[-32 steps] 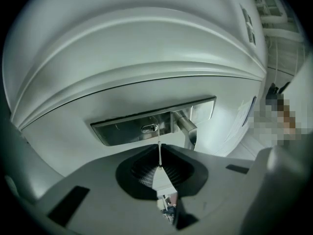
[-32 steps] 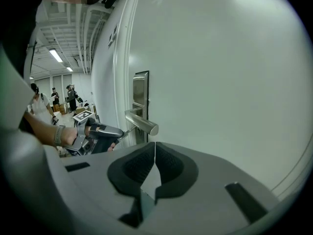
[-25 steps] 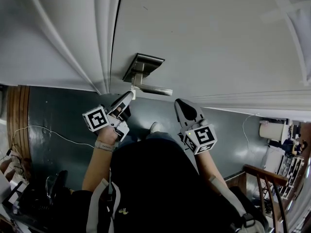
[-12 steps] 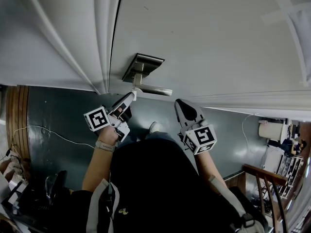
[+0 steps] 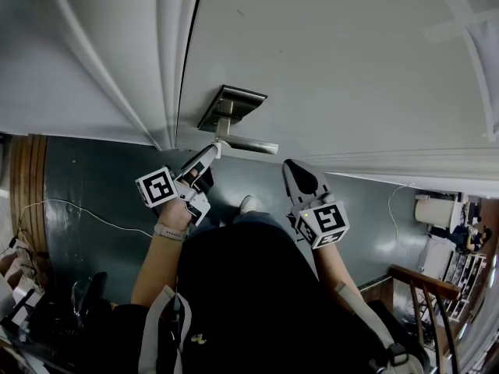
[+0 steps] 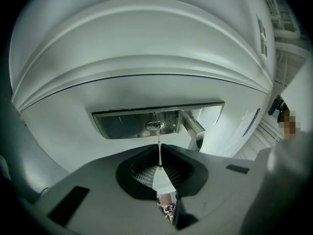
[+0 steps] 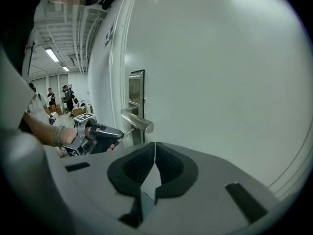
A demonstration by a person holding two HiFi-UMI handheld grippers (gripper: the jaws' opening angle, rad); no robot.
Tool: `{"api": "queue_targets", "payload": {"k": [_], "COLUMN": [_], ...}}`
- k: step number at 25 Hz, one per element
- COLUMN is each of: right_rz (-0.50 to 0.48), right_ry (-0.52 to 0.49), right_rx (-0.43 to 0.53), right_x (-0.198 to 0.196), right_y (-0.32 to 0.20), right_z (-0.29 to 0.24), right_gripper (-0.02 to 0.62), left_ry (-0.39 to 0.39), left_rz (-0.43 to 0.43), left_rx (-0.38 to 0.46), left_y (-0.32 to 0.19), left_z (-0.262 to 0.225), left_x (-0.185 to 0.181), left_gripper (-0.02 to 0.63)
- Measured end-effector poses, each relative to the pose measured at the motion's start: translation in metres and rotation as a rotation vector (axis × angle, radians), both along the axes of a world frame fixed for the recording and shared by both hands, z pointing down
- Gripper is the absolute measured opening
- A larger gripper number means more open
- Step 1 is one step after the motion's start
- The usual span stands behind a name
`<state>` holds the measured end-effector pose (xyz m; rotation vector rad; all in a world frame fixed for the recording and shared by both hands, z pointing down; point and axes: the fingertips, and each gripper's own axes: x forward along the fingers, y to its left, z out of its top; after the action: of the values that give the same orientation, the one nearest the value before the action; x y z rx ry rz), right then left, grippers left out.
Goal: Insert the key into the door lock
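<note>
**Head view:** left gripper [image 5: 210,153] is angled up, tip right at the door [image 5: 335,61]. It sits just under the lever handle [image 5: 251,144] and the steel lock plate [image 5: 231,104]. Right gripper [image 5: 291,169] is lower and off to the side, near the door but apart from the hardware. Looks parked there so it doesn't crowd the handle.

**Left gripper view:** jaws pinched tight on the key [image 6: 159,151]. They grip its back end, hidden between the pads, so the thin blade sticks straight out along the jaw line.
- The blade is lined up on the keyhole [image 6: 155,126] in the plate. Its tip is at the slot or just entered; can't tell the depth.
- The handle sits right of the keyhole, clear of the blade.
- Holding the key by its far end gives reach but little resistance to twist. My read is that alignment matters more than force here: push straight along the blade axis.
- The task looks to be at the insertion step, not finished.

**Right gripper view:** jaws closed on each other, nothing between them. It faces the bare door panel, with handle and plate to the left and the left gripper beyond, working under the handle. Idle; my guess is it's on standby to steady the handle or door if needed.
</note>
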<state>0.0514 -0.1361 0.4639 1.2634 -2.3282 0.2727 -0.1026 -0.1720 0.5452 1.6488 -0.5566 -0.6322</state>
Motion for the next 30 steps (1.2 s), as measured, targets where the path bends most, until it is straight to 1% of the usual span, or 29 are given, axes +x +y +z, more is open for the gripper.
{"api": "queue_targets", "payload": {"k": [3,7,10,14,17,20,23,30], "right_rz": [-0.002,-0.001,-0.001,0.001,0.002,0.002,0.004,0.005], "right_ry": [-0.001,-0.004,-0.006,-0.008,-0.010,-0.011,-0.013,-0.015], "right_rx": [0.000,0.003,0.004,0.003,0.003,0.003,0.004,0.003], "right_x": [-0.001,-0.001,-0.002,-0.001,-0.001,-0.001,-0.001,-0.001], "right_y": [0.000,-0.001,-0.001,-0.002,-0.002,-0.001,-0.001,0.002], "right_z": [0.000,0.000,0.000,0.000,0.000,0.000,-0.001,-0.001], "right_gripper": [0.017,0.017,0.017,0.017,0.017,0.017,0.017,0.017], "left_ry": [-0.010,0.003,0.003,-0.020,-0.017,-0.033,-0.023,-0.043], "left_rz": [0.004,-0.003,-0.010,-0.006,-0.003,-0.005,-0.002,-0.004], "left_rx": [-0.001,-0.039,-0.039,-0.051,-0.063,-0.066,-0.078,-0.072], "left_y": [0.000,-0.002,-0.003,-0.004,-0.004,-0.004,-0.004,-0.018], "left_z": [0.000,-0.001,-0.002,-0.002,-0.002,-0.002,-0.003,-0.005], "left_x": [0.001,0.002,0.001,-0.001,0.000,-0.001,-0.001,-0.005], "left_gripper": [0.025,0.025,0.025,0.025,0.025,0.025,0.025,0.026]}}
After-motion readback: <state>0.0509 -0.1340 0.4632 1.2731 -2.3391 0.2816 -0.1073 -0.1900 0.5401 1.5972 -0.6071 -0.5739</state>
